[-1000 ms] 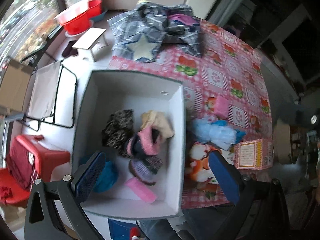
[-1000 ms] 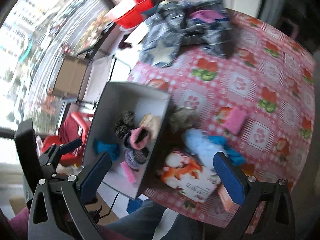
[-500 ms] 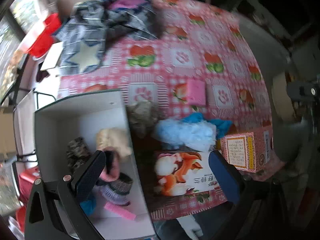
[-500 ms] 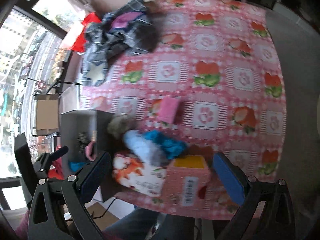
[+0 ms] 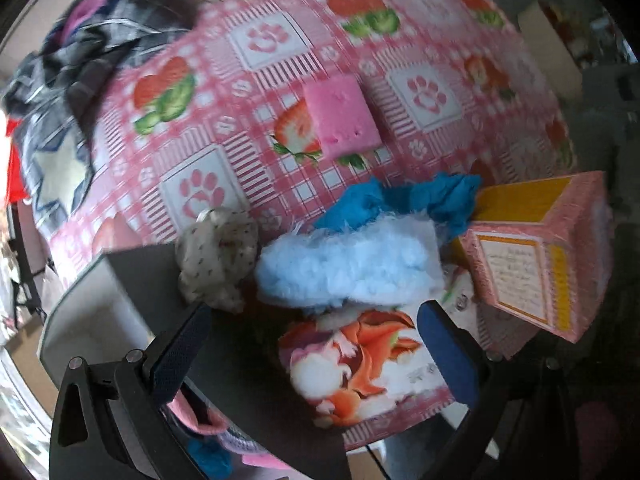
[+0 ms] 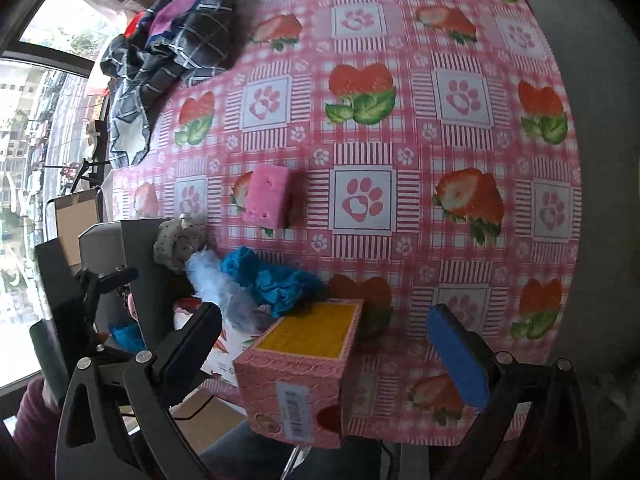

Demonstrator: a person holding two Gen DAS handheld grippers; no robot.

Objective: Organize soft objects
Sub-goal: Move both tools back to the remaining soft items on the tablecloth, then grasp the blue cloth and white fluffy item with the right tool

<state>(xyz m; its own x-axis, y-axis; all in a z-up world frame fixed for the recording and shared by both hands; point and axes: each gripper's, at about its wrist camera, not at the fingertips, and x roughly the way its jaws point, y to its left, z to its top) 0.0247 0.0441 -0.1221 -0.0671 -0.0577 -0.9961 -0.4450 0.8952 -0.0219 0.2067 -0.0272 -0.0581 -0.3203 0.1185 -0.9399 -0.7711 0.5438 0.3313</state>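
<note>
Soft items lie bunched near the counter's (image 6: 460,128) front-left edge, on a pink checked cloth printed with strawberries and paw prints. A fluffy light-blue piece (image 5: 352,264) rests against a crumpled teal cloth (image 5: 432,198), and a small cream dotted fabric bundle (image 5: 218,258) sits just to their left, touching the rim of a grey storage box (image 5: 132,276). A pink sponge (image 5: 340,114) lies alone farther back on the cloth, apart from the cluster. Below the fluffy piece is a tissue pack (image 5: 360,364) with an orange flower print, and to the right stands a pink carton (image 5: 548,248) with a yellow top. A heap of dark plaid clothing (image 6: 176,40) occupies the far left corner.

The left hand-held gripper (image 5: 316,352) hangs above the tissue pack with its jaws spread wide, holding nothing. The right hand-held gripper (image 6: 324,348) is likewise wide open and empty, above the pink carton.
</note>
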